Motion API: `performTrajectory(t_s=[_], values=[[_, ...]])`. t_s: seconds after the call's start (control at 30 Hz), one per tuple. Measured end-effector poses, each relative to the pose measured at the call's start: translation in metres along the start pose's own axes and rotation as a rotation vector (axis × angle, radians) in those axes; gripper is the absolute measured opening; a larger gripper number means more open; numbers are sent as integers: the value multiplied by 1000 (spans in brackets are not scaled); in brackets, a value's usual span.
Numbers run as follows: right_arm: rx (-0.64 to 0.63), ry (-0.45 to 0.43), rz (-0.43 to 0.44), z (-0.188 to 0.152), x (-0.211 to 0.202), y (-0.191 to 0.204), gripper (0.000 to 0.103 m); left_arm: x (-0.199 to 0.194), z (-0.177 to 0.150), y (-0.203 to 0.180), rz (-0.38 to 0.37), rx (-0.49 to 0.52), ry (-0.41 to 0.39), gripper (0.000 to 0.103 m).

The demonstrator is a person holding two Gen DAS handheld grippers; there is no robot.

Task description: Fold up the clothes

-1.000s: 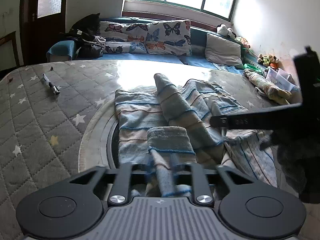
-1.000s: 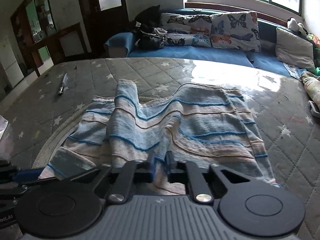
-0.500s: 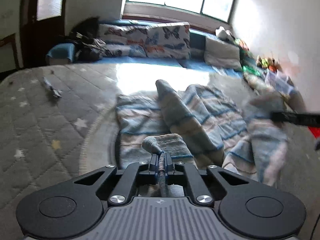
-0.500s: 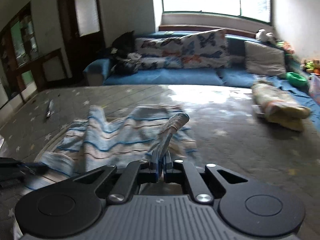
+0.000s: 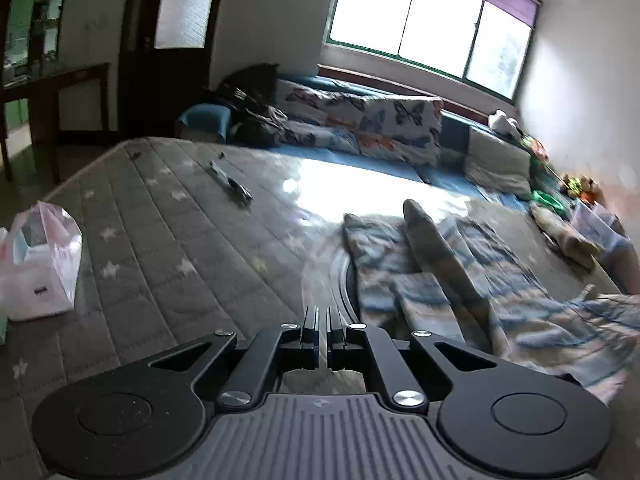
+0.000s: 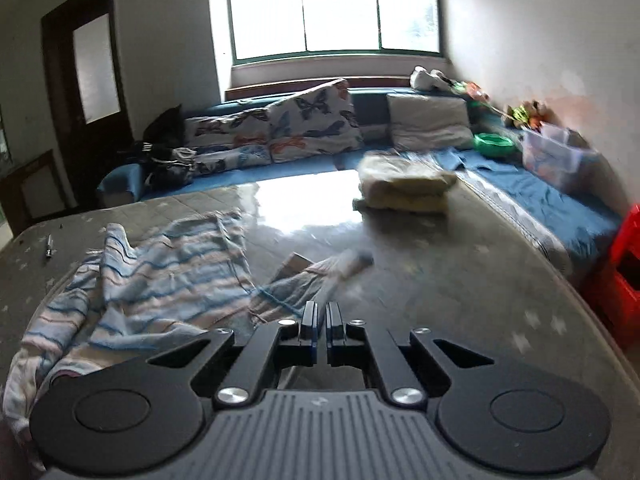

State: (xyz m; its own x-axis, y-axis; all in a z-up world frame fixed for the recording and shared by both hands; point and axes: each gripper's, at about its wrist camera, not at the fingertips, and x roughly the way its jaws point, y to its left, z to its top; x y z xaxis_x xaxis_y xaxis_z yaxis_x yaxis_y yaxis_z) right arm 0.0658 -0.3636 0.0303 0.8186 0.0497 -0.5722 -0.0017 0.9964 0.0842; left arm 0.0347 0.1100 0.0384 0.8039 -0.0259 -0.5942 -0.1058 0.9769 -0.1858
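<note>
Striped garment [image 6: 160,280], rumpled, blue-banded

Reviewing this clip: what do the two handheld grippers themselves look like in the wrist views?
Both look alike. The left gripper and right gripper each have two slim black fingers with blue edging near the base, black linkage arms with triangular cut-outs and silver round bolts, two black round discs at the sides, and a grey ribbed housing bearing a small logo. No cables, hands or sleeves show.

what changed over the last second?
Left gripper closed on a fold of the striped cloth, then swung left; no cloth shows between its fingers now. Right gripper, shut on the cloth's edge, dragged it right. Folded pile and pen stayed put.
</note>
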Motion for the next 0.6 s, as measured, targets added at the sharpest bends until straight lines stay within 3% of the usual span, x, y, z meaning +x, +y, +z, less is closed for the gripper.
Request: performTrajectory(t_s=[0.2, 0.23, 0.3, 0.37, 0.53, 0.57, 0.6], values=[[74, 28, -15, -26, -13, -19, 3, 21, 5, -28, -60, 28, 43, 12], [84, 36, -12, -28, -12, -21, 3, 28, 6, -34, -70, 37, 49, 17], [84, 47, -6, -31, -10, -21, 5, 42, 10, -47, -72, 59, 59, 43], [90, 52, -3, -32, -6, -22, 8, 56, 12, -57, -61, 80, 68, 48], [101, 78, -18, -33, 14, -26, 17, 90, 15, -72, -56, 95, 125, 51], [104, 84, -24, -33, 19, -27, 22, 92, 15, -73, -61, 95, 130, 49], [107, 90, -31, -33, 24, -28, 22, 93, 14, -73, -66, 95, 135, 38]])
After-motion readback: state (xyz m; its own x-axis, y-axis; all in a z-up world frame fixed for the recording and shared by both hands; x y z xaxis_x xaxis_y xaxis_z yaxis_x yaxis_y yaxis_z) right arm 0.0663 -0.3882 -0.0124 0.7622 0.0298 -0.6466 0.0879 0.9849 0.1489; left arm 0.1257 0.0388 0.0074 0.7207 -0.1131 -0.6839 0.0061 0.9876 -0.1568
